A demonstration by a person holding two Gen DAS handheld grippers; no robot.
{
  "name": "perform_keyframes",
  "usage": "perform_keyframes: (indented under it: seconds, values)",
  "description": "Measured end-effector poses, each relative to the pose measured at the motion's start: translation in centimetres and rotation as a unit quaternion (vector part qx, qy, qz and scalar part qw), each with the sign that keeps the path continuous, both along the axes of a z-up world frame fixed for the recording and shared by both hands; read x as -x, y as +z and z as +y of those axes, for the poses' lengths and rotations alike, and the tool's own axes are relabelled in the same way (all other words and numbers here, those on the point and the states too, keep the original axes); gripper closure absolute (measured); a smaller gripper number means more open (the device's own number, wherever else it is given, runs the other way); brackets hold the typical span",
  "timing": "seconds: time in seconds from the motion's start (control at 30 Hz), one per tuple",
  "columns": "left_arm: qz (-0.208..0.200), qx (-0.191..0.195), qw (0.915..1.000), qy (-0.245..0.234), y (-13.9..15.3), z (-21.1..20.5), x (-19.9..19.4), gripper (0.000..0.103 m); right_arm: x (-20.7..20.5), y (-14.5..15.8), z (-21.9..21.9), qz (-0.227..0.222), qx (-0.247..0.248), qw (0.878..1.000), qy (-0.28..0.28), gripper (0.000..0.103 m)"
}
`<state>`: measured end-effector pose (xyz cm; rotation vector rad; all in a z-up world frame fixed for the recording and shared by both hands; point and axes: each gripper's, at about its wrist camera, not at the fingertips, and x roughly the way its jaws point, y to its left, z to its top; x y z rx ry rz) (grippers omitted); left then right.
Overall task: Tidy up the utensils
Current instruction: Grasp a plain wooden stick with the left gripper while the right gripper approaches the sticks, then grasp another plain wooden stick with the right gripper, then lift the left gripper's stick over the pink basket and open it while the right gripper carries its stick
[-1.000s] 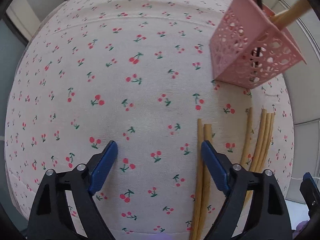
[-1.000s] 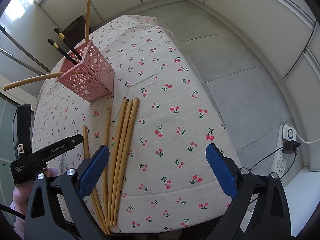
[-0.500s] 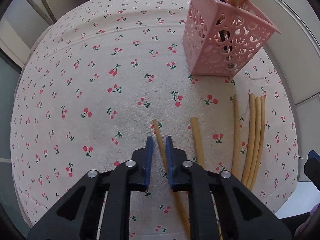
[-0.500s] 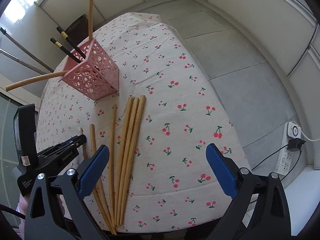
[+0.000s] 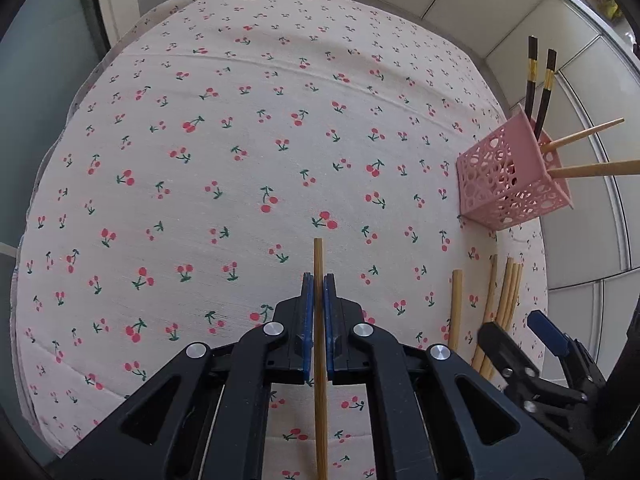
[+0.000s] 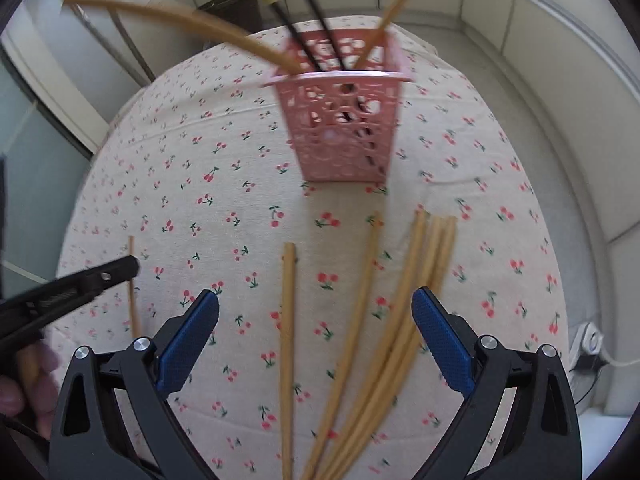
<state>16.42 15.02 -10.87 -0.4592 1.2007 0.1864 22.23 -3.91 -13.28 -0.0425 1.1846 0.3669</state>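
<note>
The left gripper [image 5: 316, 292] is pinching a single bamboo chopstick [image 5: 318, 264] between its blue pads, jaws drawn nearly together, with the stick's tip poking out ahead of the fingertips and its long tail running back under the handle. The right gripper [image 6: 316, 320] is hanging wide apart over the table, gripping nothing, its fingers bracketing the loose bamboo chopsticks [image 6: 400, 320] lying on the cherry-print tablecloth [image 5: 240, 160]: one stick alone, one slanted, then a bundle of three or so touching one another.

The pink perforated holder [image 6: 340, 128] is standing upright near the far edge of the table, just beyond the loose sticks, and is already carrying two black chopsticks [image 5: 538, 80] and two bamboo ones leaning outward.

The risks, as I judge them: the held stick is gripped well off its middle (a long free tail), so it may be pivoting in the pads on the way to the holder and missing the opening. The leaning sticks are crowding the mouth, and a knock there could tip the light holder. The right gripper, closing over the bundle, could be catching several sticks at once and scattering them.
</note>
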Motion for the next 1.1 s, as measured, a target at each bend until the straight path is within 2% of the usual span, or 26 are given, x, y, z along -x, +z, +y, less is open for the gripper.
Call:
perform_keyframes:
  seconds: [0.1, 0.17, 0.2, 0.23, 0.27, 0.3, 0.33, 0.37, 0.4, 0.57, 0.73, 0.8, 0.83, 0.87, 0.9, 0.93, 1.07, 1.1]
  values:
    - [-0.005, 0.000, 1.0000, -0.003, 0.3, 0.6, 1.3, 0.098, -0.1, -1.3, 1.8, -0.005, 0.025, 1.000, 0.004, 0.011]
    - [-0.008, 0.004, 1.0000, -0.002, 0.2, 0.8, 1.3, 0.098, -0.2, -2.1, 2.8, -0.002, 0.039, 0.999, 0.008, 0.022]
    - [-0.009, 0.007, 0.9999, 0.000, 0.2, 1.0, 1.7, 0.098, -0.2, -2.6, 3.2, 0.002, 0.045, 0.999, 0.013, 0.037]
    - [-0.009, 0.010, 0.9999, 0.003, 0.4, 1.4, 1.9, 0.098, -0.3, -3.1, 3.5, 0.009, 0.049, 0.999, 0.017, 0.047]
    - [-0.010, 0.012, 0.9999, 0.004, 0.4, 1.4, 1.9, 0.098, -0.4, -3.7, 3.9, 0.014, 0.057, 0.998, 0.020, 0.047]
    - [-0.011, 0.015, 0.9998, 0.005, 0.4, 1.5, 1.8, 0.098, -0.3, -3.6, 4.1, -0.004, 0.061, 0.998, 0.025, 0.055]
    - [-0.013, 0.015, 0.9998, 0.005, 0.5, 1.6, 1.9, 0.098, -0.3, -3.6, 4.3, -0.010, 0.061, 0.998, 0.029, 0.074]
    - [-0.015, 0.015, 0.9998, 0.004, 0.7, 1.7, 2.0, 0.098, -0.5, -3.6, 4.3, -0.006, 0.050, 0.998, 0.030, 0.081]
    - [-0.018, 0.015, 0.9997, 0.002, 0.8, 1.6, 2.0, 0.098, -0.7, -3.7, 4.1, -0.002, 0.041, 0.999, 0.029, 0.094]
    - [-0.035, 0.023, 0.9991, -0.001, 1.6, 1.8, 2.5, 0.098, -0.9, -2.9, 3.3, 0.006, -0.010, 0.999, 0.030, 0.094]
    - [-0.067, 0.028, 0.9973, -0.014, 3.2, 1.3, 3.1, 0.098, 1.0, 0.6, 0.9, -0.038, -0.047, 0.998, 0.034, 0.094]
    - [-0.056, 0.028, 0.9977, -0.024, 2.9, 1.0, 2.9, 0.098, 2.0, 2.1, -0.1, -0.057, -0.059, 0.996, 0.034, 0.094]
    - [-0.034, 0.031, 0.9986, -0.028, 2.0, 0.8, 2.6, 0.090, 2.5, 2.9, -1.0, -0.065, -0.066, 0.995, 0.031, 0.094]
    - [-0.013, 0.029, 0.9994, -0.017, 1.1, 0.8, 2.3, 0.069, 2.8, 3.4, -1.7, -0.072, -0.074, 0.994, 0.028, 0.094]
    - [0.001, 0.022, 0.9997, -0.006, 0.2, 0.9, 2.1, 0.059, 3.1, 4.1, -2.5, -0.080, -0.083, 0.993, 0.023, 0.094]
    - [0.015, 0.007, 0.9998, 0.004, -0.7, 0.8, 1.7, 0.053, 3.3, 4.7, -3.2, -0.087, -0.093, 0.992, 0.019, 0.094]
    - [0.051, -0.027, 0.9983, -0.007, -2.6, -0.9, 0.3, 0.053, 4.2, 7.0, -5.8, -0.109, -0.124, 0.986, 0.005, 0.094]
    - [0.058, -0.050, 0.9969, -0.016, -2.9, -1.6, 0.1, 0.055, 4.3, 7.3, -6.3, -0.113, -0.130, 0.985, 0.002, 0.095]
